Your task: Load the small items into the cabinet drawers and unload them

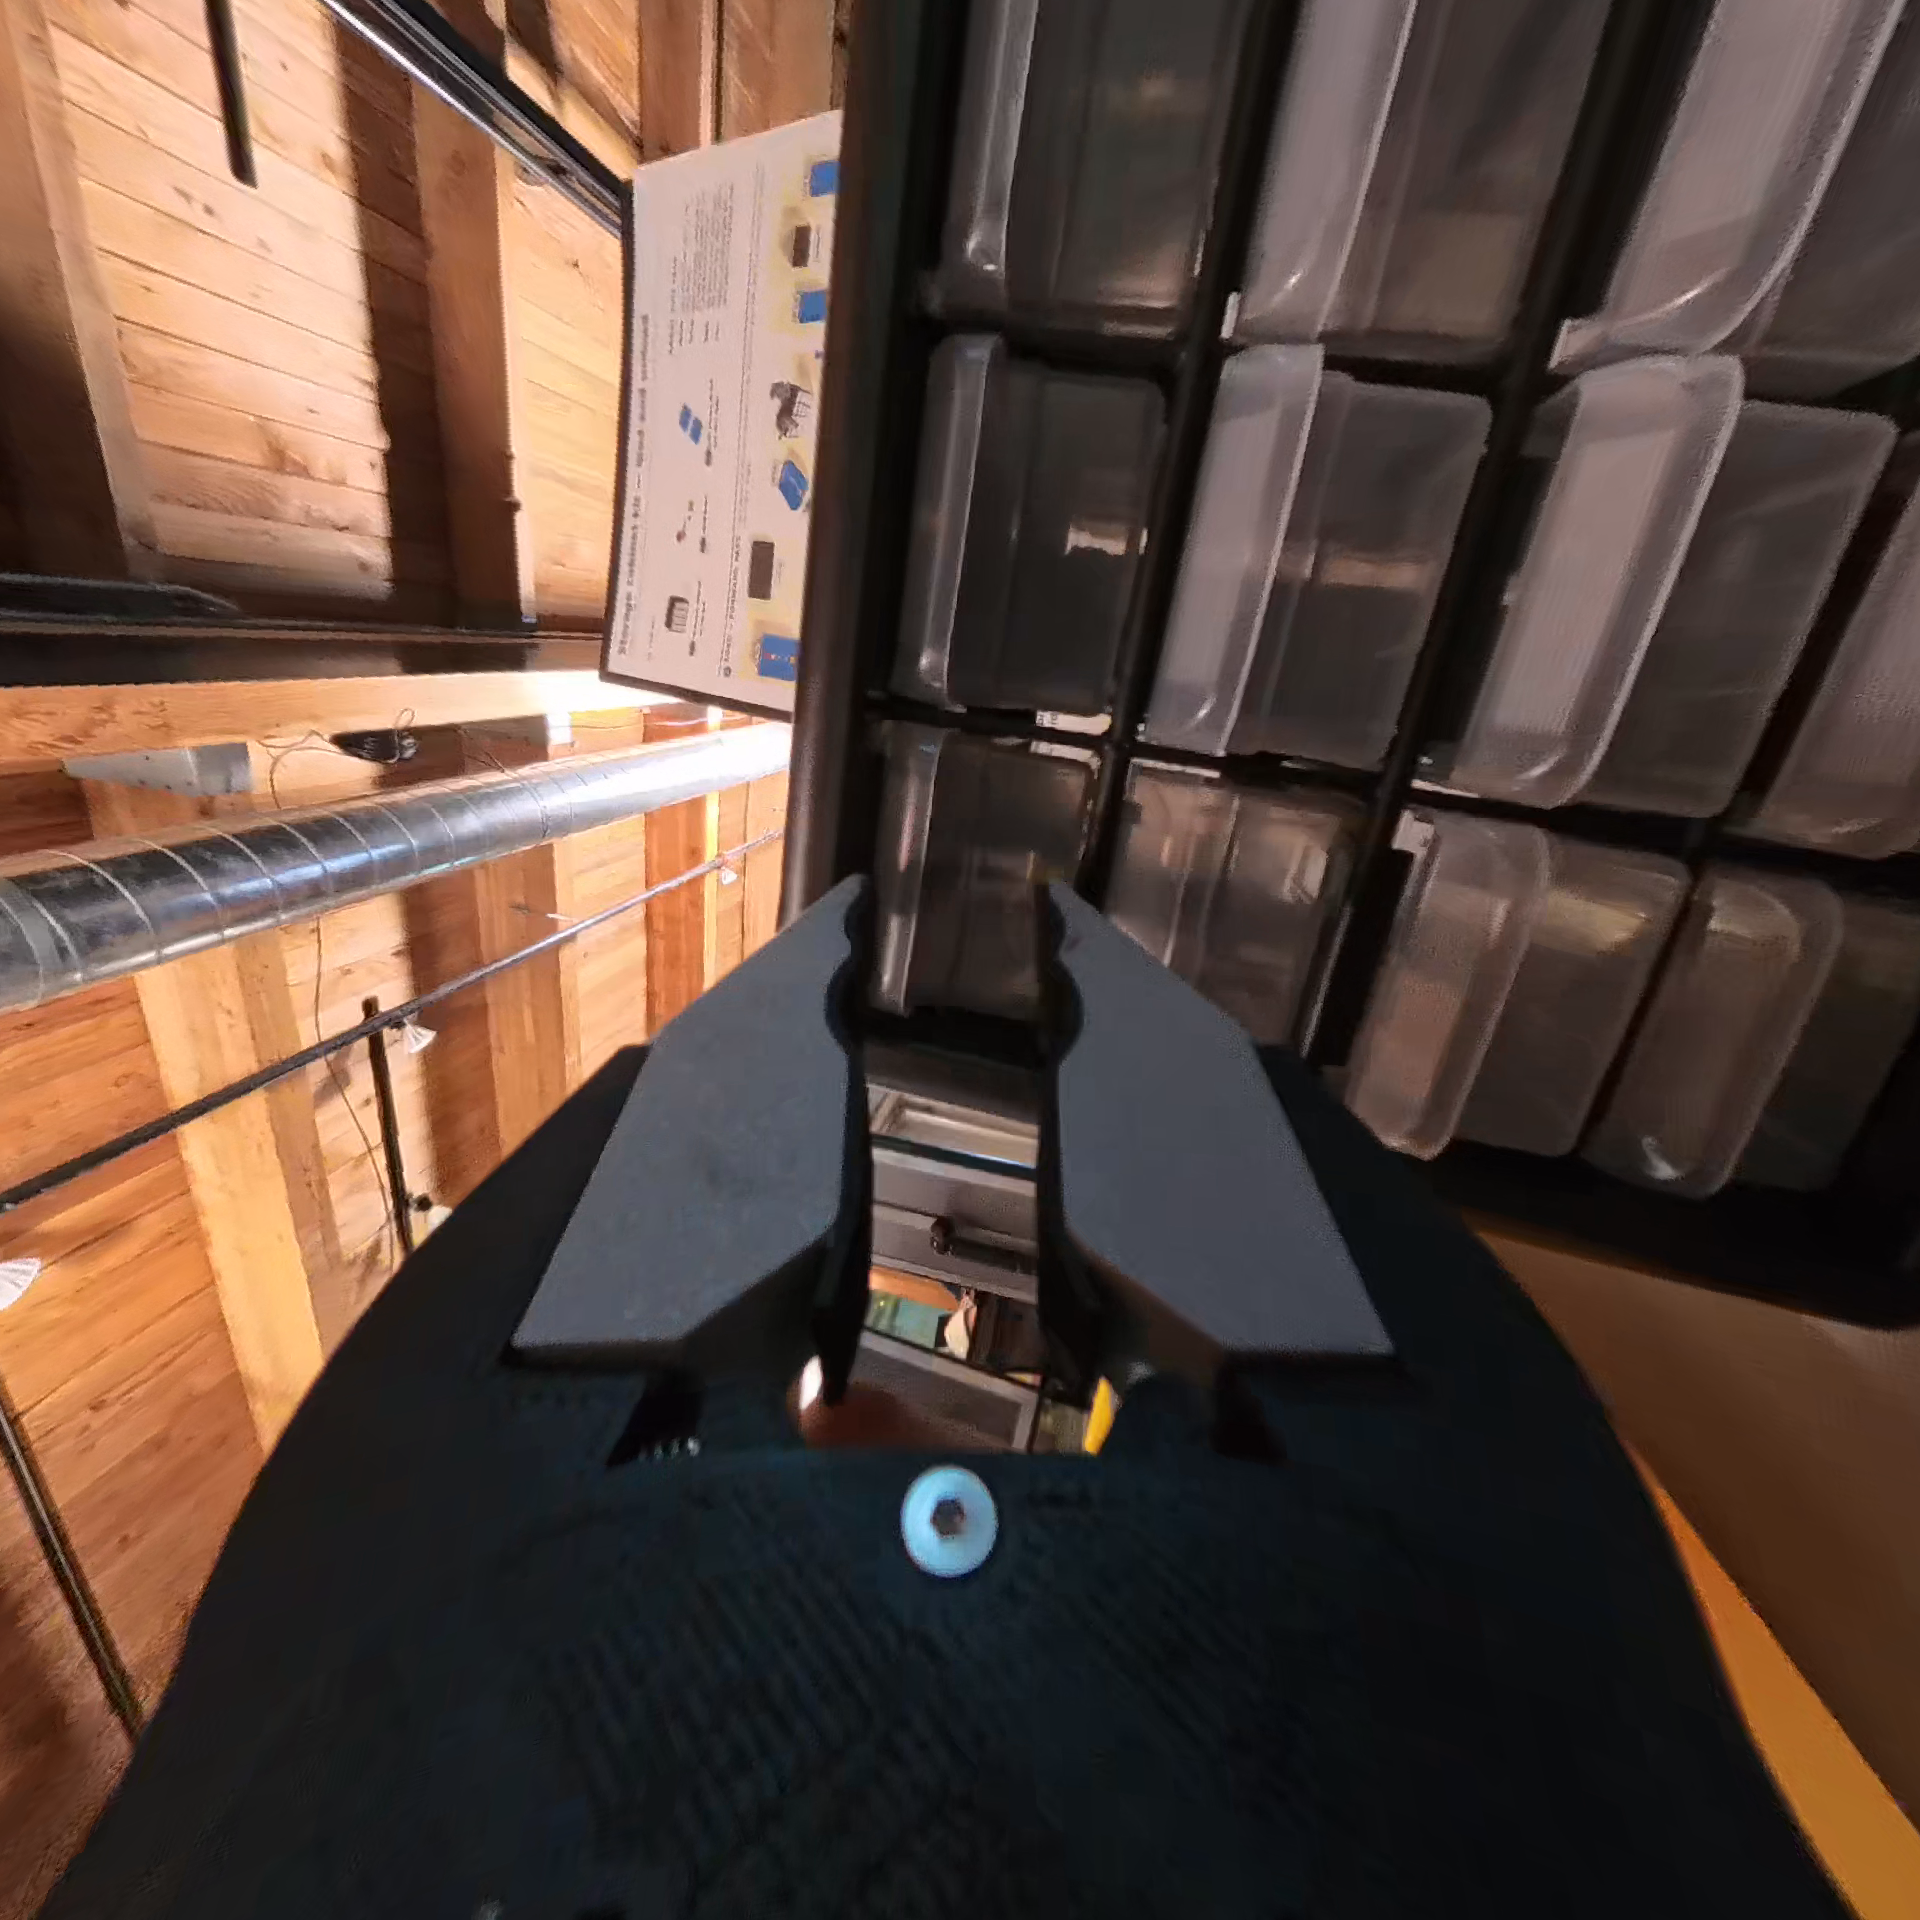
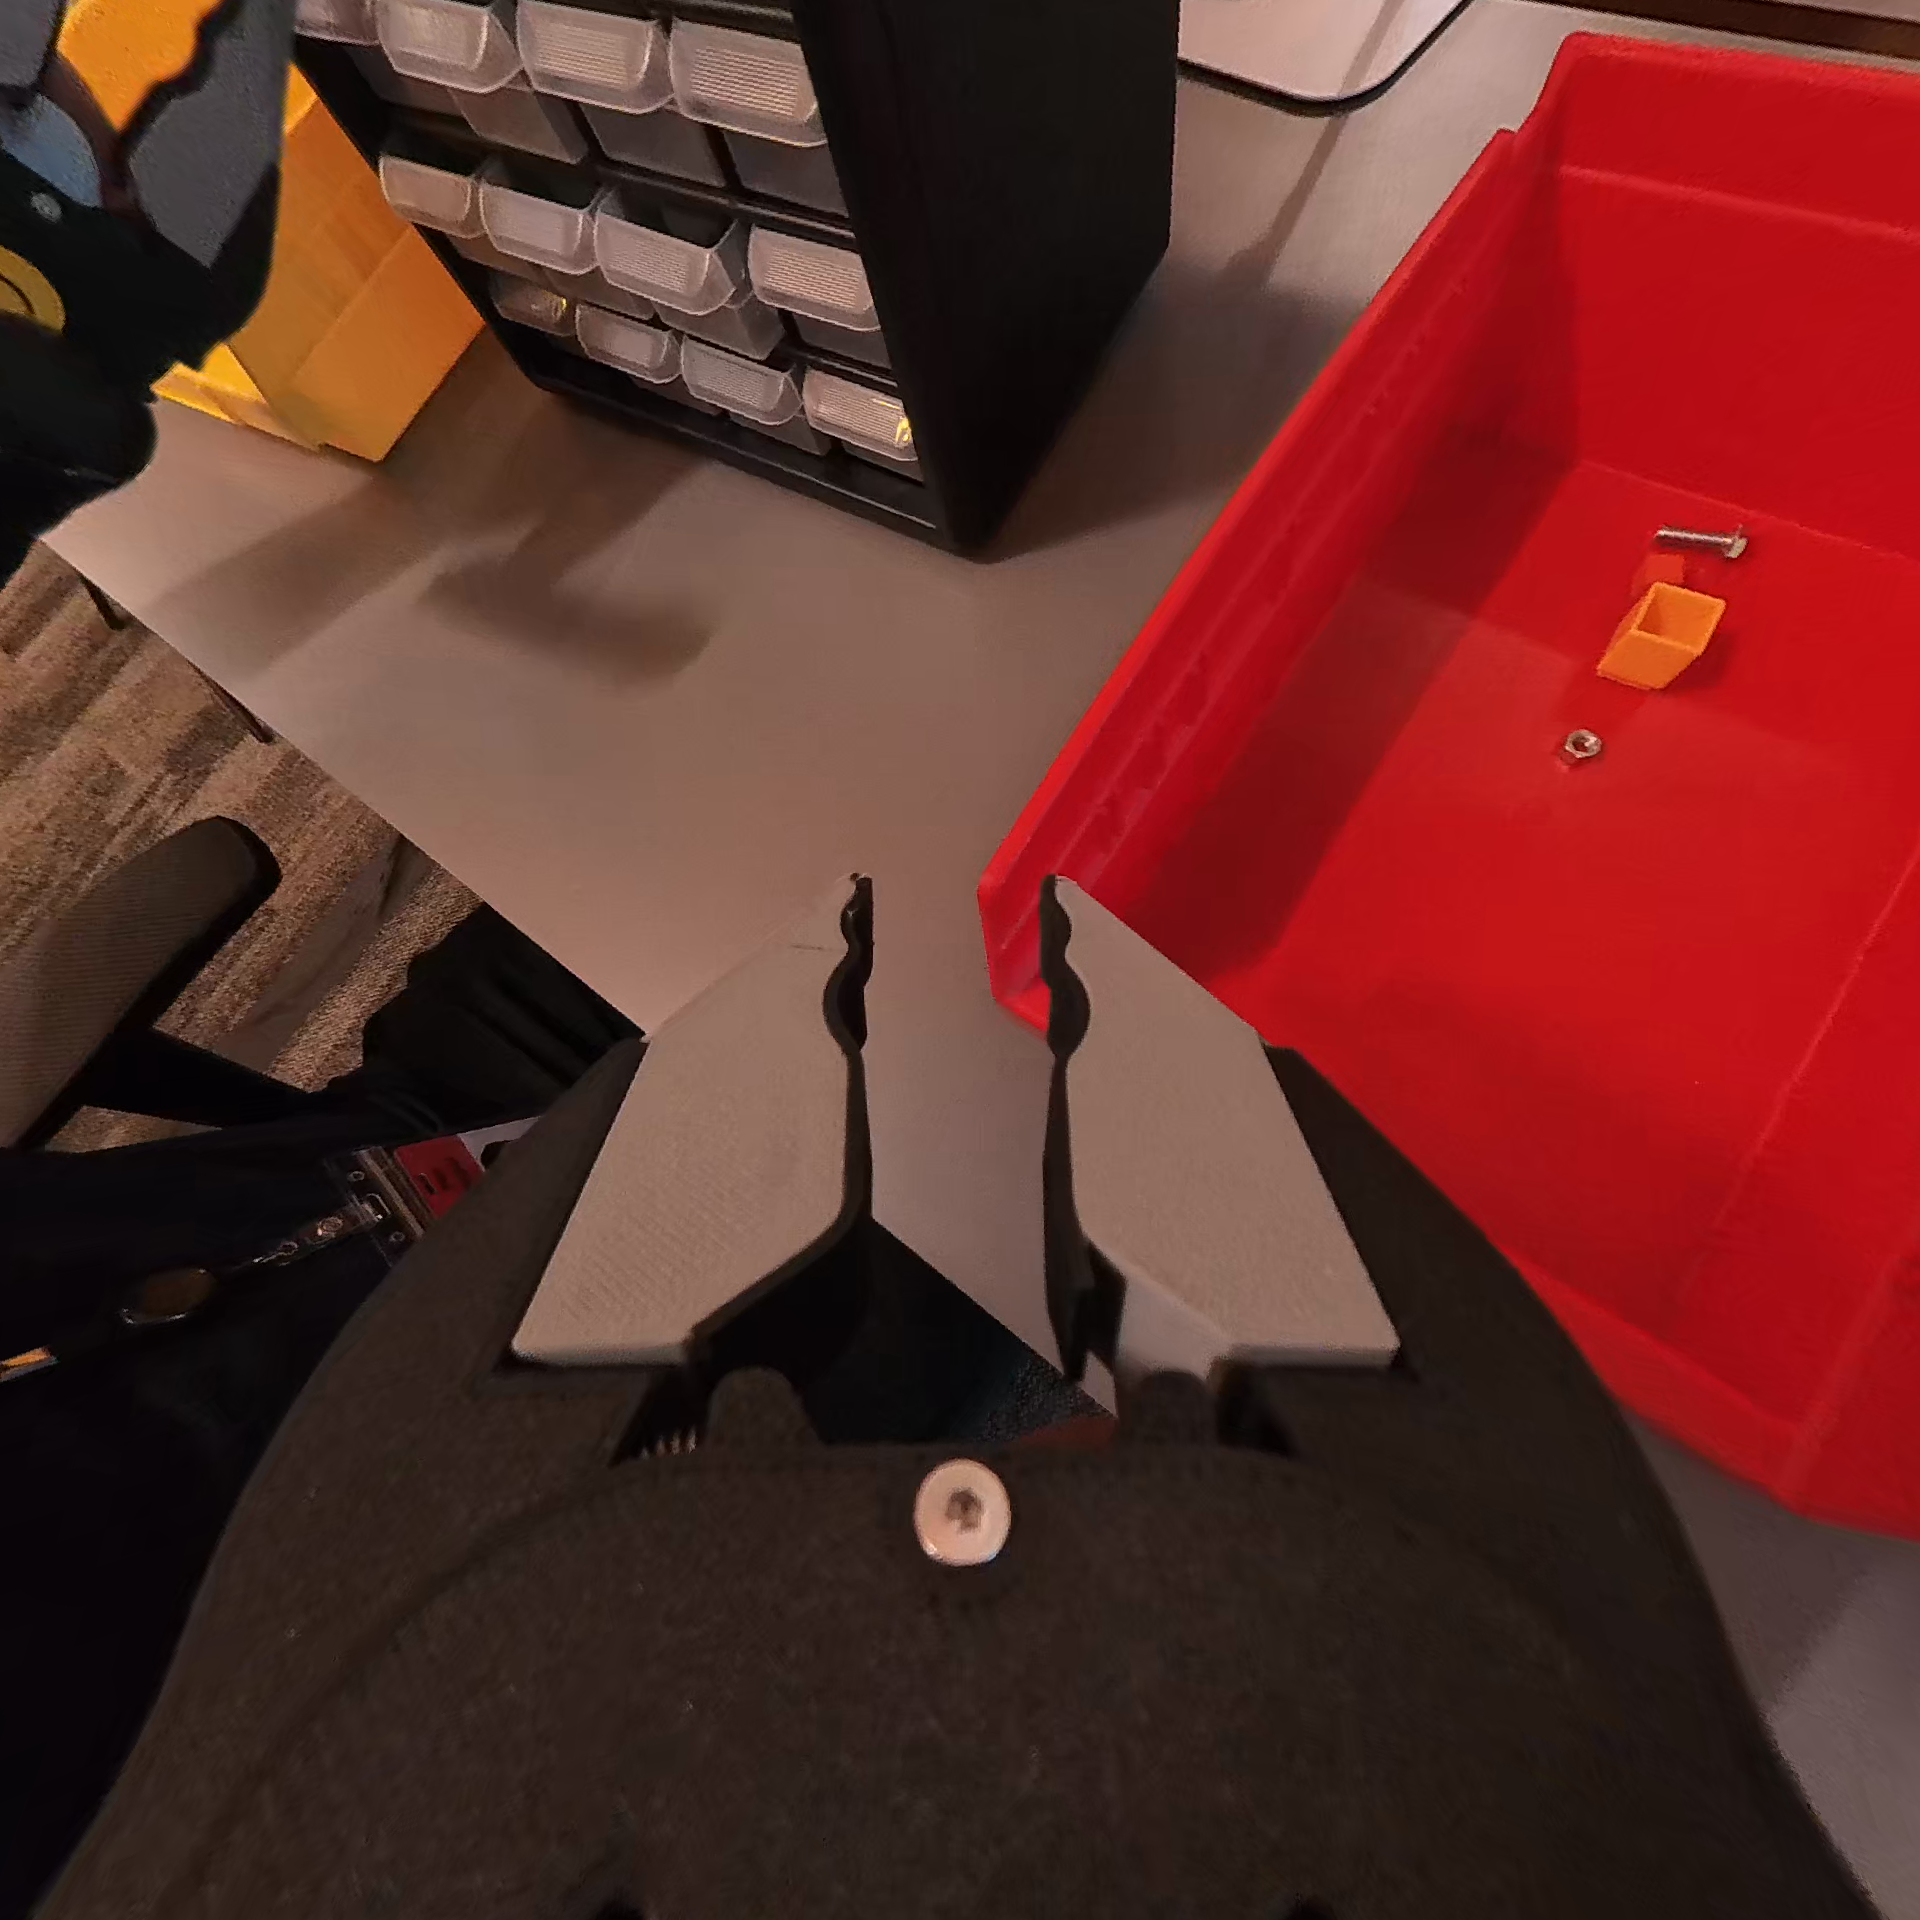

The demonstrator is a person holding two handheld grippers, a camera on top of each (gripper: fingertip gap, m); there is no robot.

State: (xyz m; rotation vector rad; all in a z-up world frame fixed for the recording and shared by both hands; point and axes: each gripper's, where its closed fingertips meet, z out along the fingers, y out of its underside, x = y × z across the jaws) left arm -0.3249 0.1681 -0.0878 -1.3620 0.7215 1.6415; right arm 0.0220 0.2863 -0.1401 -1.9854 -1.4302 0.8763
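Observation:
The black cabinet [image 1: 1351, 644] with several clear plastic drawers, all closed, fills the right of the tilted left wrist view. My left gripper [image 1: 956, 888] is open and empty, pointing at a drawer [image 1: 987, 831] at the cabinet's edge, without touching it. My right gripper [image 2: 954, 883] is open and empty above the grey table [image 2: 675, 748], at the near corner of a red bin [image 2: 1455, 987]. A metal bolt [image 2: 1701, 540], a small orange cup [image 2: 1660, 646] and a nut [image 2: 1580, 744] lie in the bin. The cabinet [image 2: 997, 260] stands at the back.
A yellow bin [image 2: 343, 301] stands left of the cabinet, with the left gripper [image 2: 156, 114] above it. A printed sheet [image 1: 727, 416] stands beside the cabinet. A chair [image 2: 114, 956] and a person's dark clothing [image 2: 312, 1195] are beyond the table's edge at the left. The tips of one gripper are about 35 cm away from the tips of the other. About 20 cm separates my right fingertips from the nut [image 2: 1580, 744]. The small orange cup [image 2: 1660, 646] is about 25 cm from my right fingertips and 45 cm from my left. Measured from the fingertips, the metal bolt [image 2: 1701, 540] is 30 cm or so from the right gripper and 50 cm from the left.

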